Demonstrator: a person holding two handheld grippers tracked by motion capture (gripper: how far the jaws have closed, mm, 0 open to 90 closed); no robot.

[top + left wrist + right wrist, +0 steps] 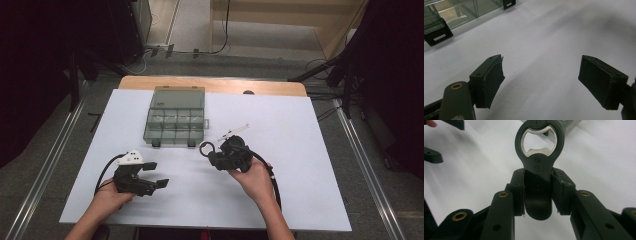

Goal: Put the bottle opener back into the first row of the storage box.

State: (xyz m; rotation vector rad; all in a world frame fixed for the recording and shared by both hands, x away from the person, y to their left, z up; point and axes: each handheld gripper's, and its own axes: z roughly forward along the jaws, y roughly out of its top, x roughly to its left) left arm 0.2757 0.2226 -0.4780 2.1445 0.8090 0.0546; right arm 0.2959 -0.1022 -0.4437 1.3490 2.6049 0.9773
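Bottle opener [539,167] sits clamped by its handle in my right tongs [538,185], raised above the middle of the bench [300,150]. My left tongs [541,82] gape wide near the front-left corner, holding nothing.

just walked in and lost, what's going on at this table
A person works with a gripper in each hand over a white table. The right gripper has its fingers clamped on the handle of a black bottle opener, held above the table. The left gripper is open with nothing in it. A clear compartment box sits behind them.
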